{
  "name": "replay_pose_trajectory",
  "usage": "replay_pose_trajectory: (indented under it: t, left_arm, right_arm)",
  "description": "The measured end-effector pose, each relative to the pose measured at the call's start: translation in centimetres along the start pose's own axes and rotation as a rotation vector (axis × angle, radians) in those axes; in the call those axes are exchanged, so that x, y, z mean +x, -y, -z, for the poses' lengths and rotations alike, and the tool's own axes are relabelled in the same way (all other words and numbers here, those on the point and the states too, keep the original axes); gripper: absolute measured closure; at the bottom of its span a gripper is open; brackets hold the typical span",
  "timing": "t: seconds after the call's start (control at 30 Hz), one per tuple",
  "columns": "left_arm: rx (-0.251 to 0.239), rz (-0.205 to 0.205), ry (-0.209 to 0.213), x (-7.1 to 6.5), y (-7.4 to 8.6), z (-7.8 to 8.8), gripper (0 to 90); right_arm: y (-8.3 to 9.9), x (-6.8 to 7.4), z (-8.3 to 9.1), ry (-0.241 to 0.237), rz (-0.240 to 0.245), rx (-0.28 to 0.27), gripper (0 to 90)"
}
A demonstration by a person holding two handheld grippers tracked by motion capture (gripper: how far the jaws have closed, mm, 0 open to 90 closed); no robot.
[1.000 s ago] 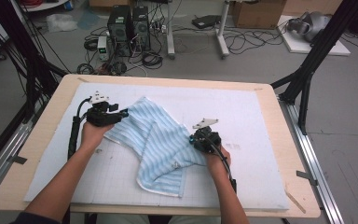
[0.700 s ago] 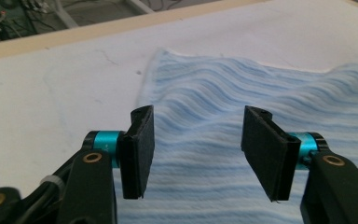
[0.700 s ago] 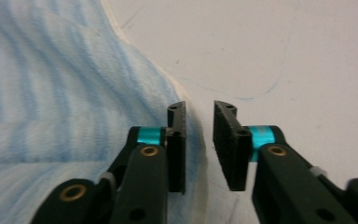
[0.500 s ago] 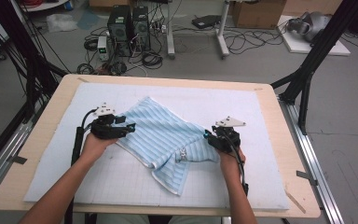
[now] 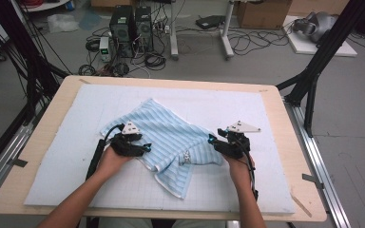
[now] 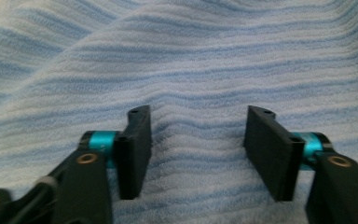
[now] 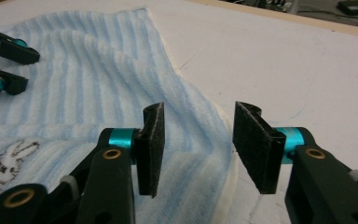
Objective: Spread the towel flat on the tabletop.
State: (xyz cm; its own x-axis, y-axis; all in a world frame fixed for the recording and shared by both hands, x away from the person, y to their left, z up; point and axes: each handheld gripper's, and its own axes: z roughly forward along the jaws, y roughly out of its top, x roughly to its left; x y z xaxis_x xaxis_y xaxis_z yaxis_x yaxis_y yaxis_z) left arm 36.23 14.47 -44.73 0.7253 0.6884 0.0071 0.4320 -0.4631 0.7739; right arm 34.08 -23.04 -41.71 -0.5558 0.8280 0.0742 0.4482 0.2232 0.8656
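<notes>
Where the blue-and-white striped towel (image 5: 168,142) lies rumpled on the white mat (image 5: 275,118) that covers the worktop (image 5: 285,95), its long axis runs on a slant: one corner points toward the far left corner of the worktop, and a folded tongue with a cream hem points toward the near edge, a little right of the middle. A small rabbit print (image 7: 4,165) sits near that fold. The left claw (image 5: 145,148) rests over the towel's left part, its jaws apart with cloth beneath and between them but the pads not pressing it; they have just been closing somewhat. The right claw (image 5: 212,141) stands at the towel's right edge, jaws apart over the hem (image 7: 228,154), nothing pinched; they have just been opening. In the right gripper view the left claw (image 7: 2,65) shows farther off over the cloth. Bare mat lies open to the right of the towel up to the right edge, along the far edge, and across the near left part of the worktop.
</notes>
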Motion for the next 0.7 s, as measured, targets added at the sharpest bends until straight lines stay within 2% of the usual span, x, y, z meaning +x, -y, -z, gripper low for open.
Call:
replay_pose_trajectory:
  t: [0.03, 0.07, 0.1, 0.13, 0.23, 0.3, 0.4, 0.43, 0.57, 0.63, 0.7]
  left_arm:
    - [-0.001, -0.017, 0.009, 0.0, 0.0, 0.1, 70.3]
    - [-0.003, -0.012, 0.015, 0.1, 0.0, 0.1, 80.5]
    - [-0.005, 0.000, 0.026, 0.4, 0.0, 0.0, 84.0]
    - [-0.008, 0.026, 0.036, 0.8, 0.0, 0.0, 85.0]
    - [-0.014, 0.061, 0.015, 1.9, -0.1, -0.2, 85.4]
    - [-0.013, 0.078, -0.027, 2.6, -0.3, -0.3, 85.4]
    - [-0.005, 0.081, -0.106, 4.1, -0.8, -0.2, 85.4]
    - [-0.026, 0.089, -0.137, 4.5, -0.9, -0.1, 85.4]
    - [-0.045, 0.152, -0.206, 7.0, -1.1, 0.0, 85.4]
    - [-0.071, 0.182, -0.254, 7.9, -1.0, 0.1, 85.5]
    - [-0.074, 0.203, -0.268, 8.7, -0.9, 0.1, 85.5]
  right_arm:
    - [0.0, 0.0, -0.1, -0.013, -0.003, -0.003, 51.2]
    - [0.0, 0.0, -0.2, -0.017, 0.000, -0.003, 51.0]
    - [0.0, 0.2, -0.3, -0.021, -0.001, 0.002, 50.7]
    - [0.0, 0.3, -0.3, -0.023, 0.002, 0.005, 50.5]
    - [0.0, 0.6, -0.6, -0.033, 0.017, 0.015, 50.4]
    - [0.0, 0.7, -0.7, -0.041, 0.020, 0.019, 49.7]
    - [0.1, 0.9, -0.9, -0.041, 0.020, 0.026, 49.1]
    - [0.1, 0.9, -0.9, -0.040, 0.020, 0.026, 48.8]
    - [0.1, 0.8, -0.9, -0.036, 0.007, 0.016, 48.4]
    - [0.1, 0.7, -0.9, -0.035, 0.004, 0.023, 48.4]
    - [0.1, 0.7, -0.8, -0.037, 0.006, 0.016, 48.3]
